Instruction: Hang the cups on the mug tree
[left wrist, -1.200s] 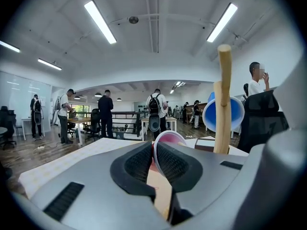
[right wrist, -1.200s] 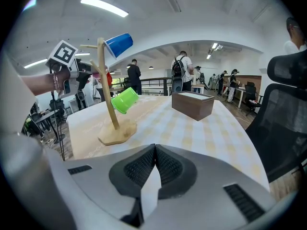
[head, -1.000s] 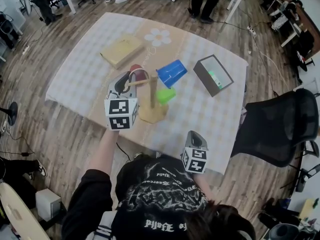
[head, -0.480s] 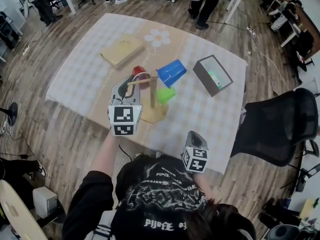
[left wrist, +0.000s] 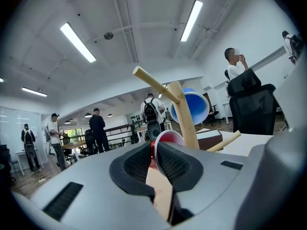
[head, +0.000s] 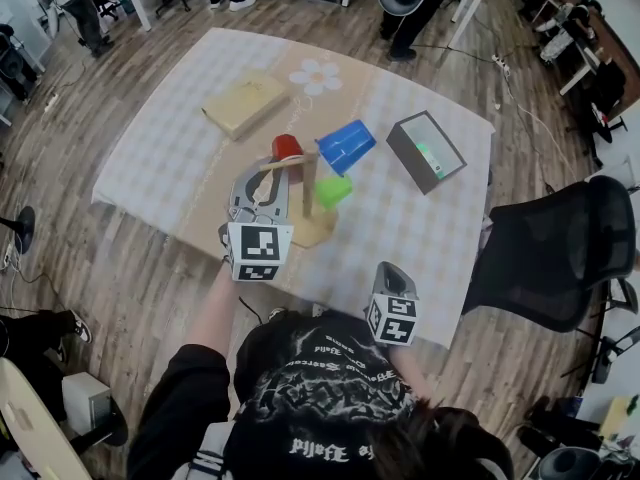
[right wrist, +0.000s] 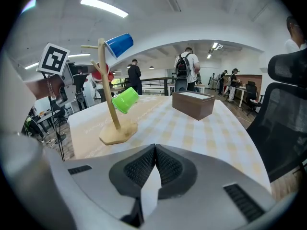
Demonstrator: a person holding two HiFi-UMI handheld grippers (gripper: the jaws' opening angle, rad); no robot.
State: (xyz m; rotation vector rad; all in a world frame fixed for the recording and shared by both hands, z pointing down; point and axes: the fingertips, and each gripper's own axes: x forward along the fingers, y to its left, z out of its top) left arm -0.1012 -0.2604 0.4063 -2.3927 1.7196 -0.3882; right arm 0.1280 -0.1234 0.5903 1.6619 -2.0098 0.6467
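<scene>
The left gripper (left wrist: 154, 150) has swung since a second ago. Its marker cube (head: 260, 252) now sits lower and further right in the head view, and it has rolled so that its printed face looks more squarely up. The red cup (head: 287, 148) has come along with it, from out at the left to close in beside the upright of the mug tree (head: 306, 183). It sits up by the left-hand peg, though I cannot tell whether it hangs on that peg yet. The left gripper view shows the gripper narrowed onto the wall of the cup, with the rim standing just past the pads (left wrist: 139, 164).

The right gripper (right wrist: 154, 163) has not stirred. It rests low at the near edge of the bench (head: 160, 158), pressed together with nothing between the pads. Someone standing at the far end of the room has shifted a little.

The blue cup (head: 345, 145) hangs on an upper right peg, tipped with its mouth turned away from the stem. The green cup (head: 333, 190) hangs lower on the same side, also tilted. The tree's flat wooden base rests on the checked cloth.

To the right of the tree, well apart from it, a dark brown box (head: 403, 151) stands open at the top. Something small and green (head: 428, 154) lies inside, and I cannot make out what it is. A flat tan box (head: 245, 104) lies closed on the far left of the cloth. A black chair (head: 560, 248) stands off the right side of the bench.
</scene>
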